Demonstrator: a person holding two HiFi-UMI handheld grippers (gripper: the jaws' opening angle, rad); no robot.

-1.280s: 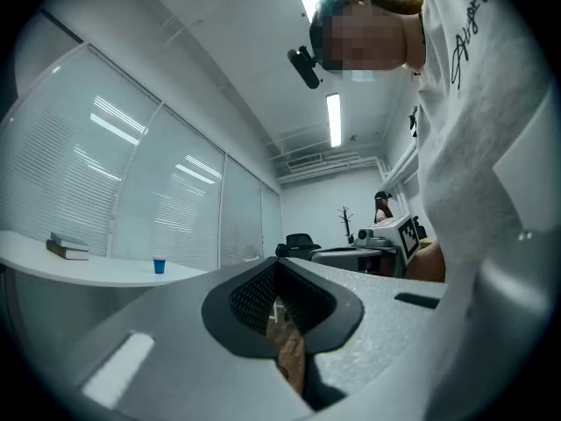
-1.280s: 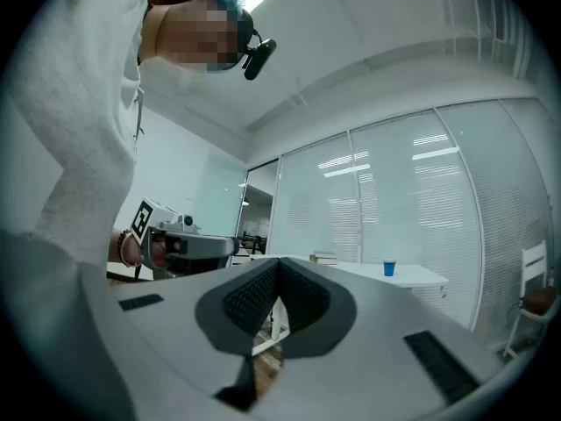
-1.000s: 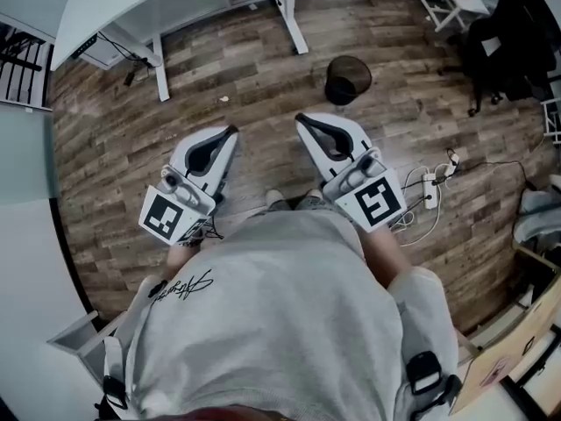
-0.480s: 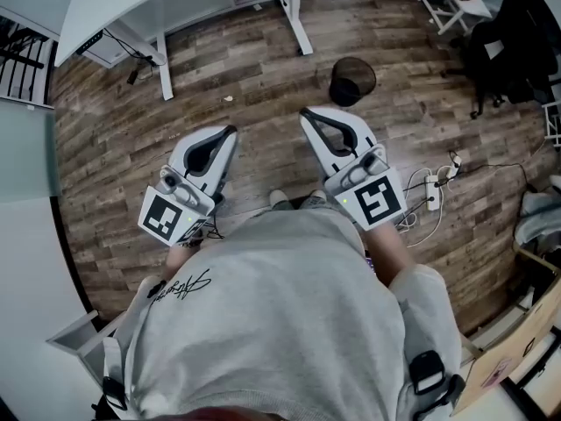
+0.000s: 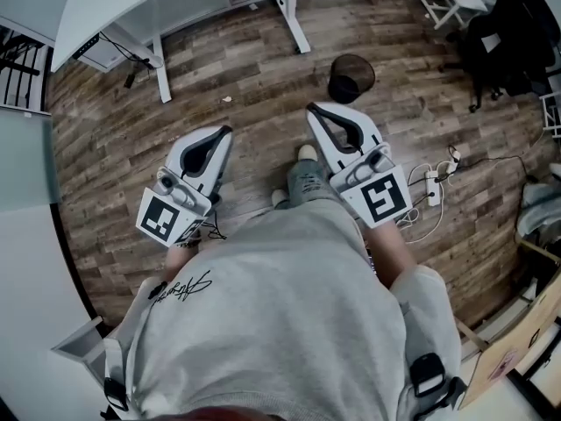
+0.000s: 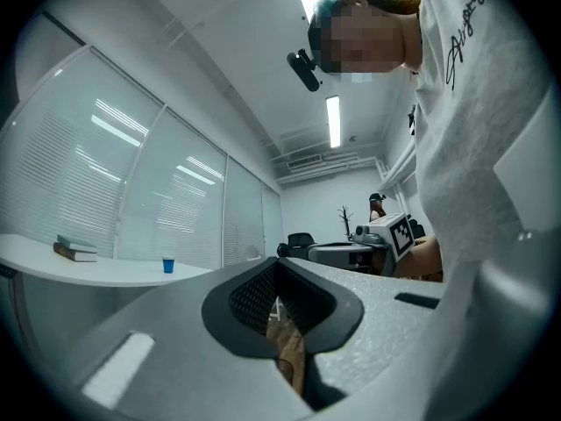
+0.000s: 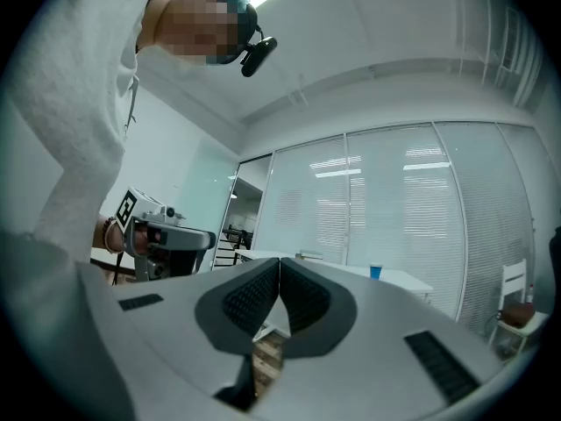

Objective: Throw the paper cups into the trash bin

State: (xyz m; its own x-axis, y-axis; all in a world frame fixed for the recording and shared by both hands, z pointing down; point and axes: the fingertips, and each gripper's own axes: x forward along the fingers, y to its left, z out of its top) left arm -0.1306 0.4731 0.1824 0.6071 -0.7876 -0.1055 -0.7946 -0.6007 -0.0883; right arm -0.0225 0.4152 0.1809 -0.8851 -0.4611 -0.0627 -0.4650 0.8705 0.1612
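Standing entry: one person in a grey shirt (image 5: 280, 314), upright on a wood-plank floor (image 5: 245, 68), with a gripper in each hand.

Left gripper (image 5: 224, 132): jaws pressed together, nothing between them, held out over bare floor.

Right gripper (image 5: 313, 110): jaws also pressed together and empty, held out toward the far side.

Trash bin (image 5: 351, 77): small, dark and mesh-sided. It stands upright on the floor, just far of the right gripper's tip and apart from it.

Blue cup (image 6: 168, 265): small and upright on a white tabletop (image 6: 105, 274), to the right of a stack of books (image 6: 74, 250). It is well apart from both grippers. It is judged to be one of the paper cups; whether there are others cannot be told.

Risks, as judgement:
- Nothing is held yet, so the cup must be fetched first, and shut jaws would knock it over unless they are spread beforehand.
- A thin cup may crumple or slip if it is pinched too hard or only at its rim.
- The bin's mouth is small, so a cup let go from well above or off-centre could land on the floor.
- A power strip (image 5: 432, 187) and loose white cables (image 5: 421, 222) lie on the floor at the right, near the person's feet, and could snag a step.

Surface and room: grey-brown planks, matt, uncluttered at centre. White desk legs (image 5: 294, 16) stand at the far side. Glass partitions with blinds (image 6: 158, 191) line the walls, under strip ceiling lights (image 6: 334, 121). A dark chair (image 5: 508, 33) stands far right.
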